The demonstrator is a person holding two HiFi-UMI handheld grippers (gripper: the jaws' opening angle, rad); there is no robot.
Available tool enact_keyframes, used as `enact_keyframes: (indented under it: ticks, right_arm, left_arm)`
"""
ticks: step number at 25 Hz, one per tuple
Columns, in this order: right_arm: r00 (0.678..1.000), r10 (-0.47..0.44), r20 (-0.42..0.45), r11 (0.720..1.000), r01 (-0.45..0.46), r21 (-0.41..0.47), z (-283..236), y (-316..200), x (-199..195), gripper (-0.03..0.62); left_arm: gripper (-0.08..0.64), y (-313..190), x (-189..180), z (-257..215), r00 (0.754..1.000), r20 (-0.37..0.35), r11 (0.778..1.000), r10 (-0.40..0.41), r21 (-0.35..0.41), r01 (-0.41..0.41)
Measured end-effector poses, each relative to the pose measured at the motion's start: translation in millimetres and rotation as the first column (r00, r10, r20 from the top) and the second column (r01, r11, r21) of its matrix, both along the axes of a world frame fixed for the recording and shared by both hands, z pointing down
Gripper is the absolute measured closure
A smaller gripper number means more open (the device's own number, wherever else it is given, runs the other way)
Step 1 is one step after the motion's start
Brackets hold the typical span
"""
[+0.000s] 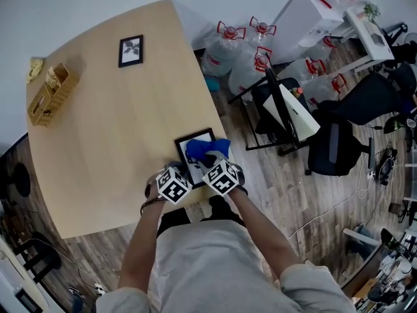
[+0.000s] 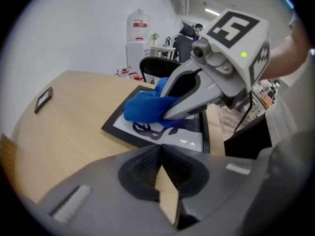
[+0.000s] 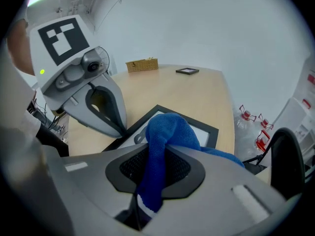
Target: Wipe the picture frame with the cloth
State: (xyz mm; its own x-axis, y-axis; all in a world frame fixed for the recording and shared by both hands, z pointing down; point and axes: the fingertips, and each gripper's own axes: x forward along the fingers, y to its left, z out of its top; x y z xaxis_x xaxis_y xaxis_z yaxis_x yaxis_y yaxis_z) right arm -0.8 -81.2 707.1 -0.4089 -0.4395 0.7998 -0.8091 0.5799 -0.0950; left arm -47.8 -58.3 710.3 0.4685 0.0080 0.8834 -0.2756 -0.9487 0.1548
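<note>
A black picture frame (image 1: 184, 142) with a white print lies flat near the table's front edge. My right gripper (image 1: 217, 167) is shut on a blue cloth (image 1: 207, 150), which is bunched on the frame's glass. In the right gripper view the cloth (image 3: 166, 134) runs up between the jaws and hides much of the frame (image 3: 208, 130). My left gripper (image 1: 180, 173) is shut with nothing between its fingers, and its tips sit by the frame's near left edge. The left gripper view shows the frame (image 2: 147, 133), the cloth (image 2: 145, 107) and the right gripper's fingers (image 2: 189, 96) pressed over the cloth.
A second small black frame (image 1: 131, 50) lies at the table's far side and a wicker basket (image 1: 49, 94) stands at the far left. Right of the table (image 1: 104, 129) are water bottles (image 1: 229, 51), office chairs (image 1: 345, 129) and white cabinets.
</note>
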Motion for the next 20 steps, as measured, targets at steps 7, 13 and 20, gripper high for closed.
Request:
enact_keyframes:
  ticks: [7, 13, 20]
  right_arm:
    - [1.0, 0.011, -0.024, 1.0, -0.01, 0.023, -2, -38, -1, 0.531]
    - [0.996, 0.006, -0.084, 0.997, 0.001, 0.08, -7, -62, 1, 0.532]
    - [0.997, 0.025, -0.08, 0.997, -0.019, 0.078, -8, -84, -6, 0.531]
  left_arm:
    - [0.506, 0, 0, -1, 1.0, -0.007, 1.0, 0.002, -0.001, -0.002]
    - [0.506, 0, 0, -1, 1.0, -0.017, 1.0, -0.001, -0.008, 0.001]
    - [0.506, -1, -1, -1, 1.0, -0.022, 1.0, -0.003, -0.011, 0.003]
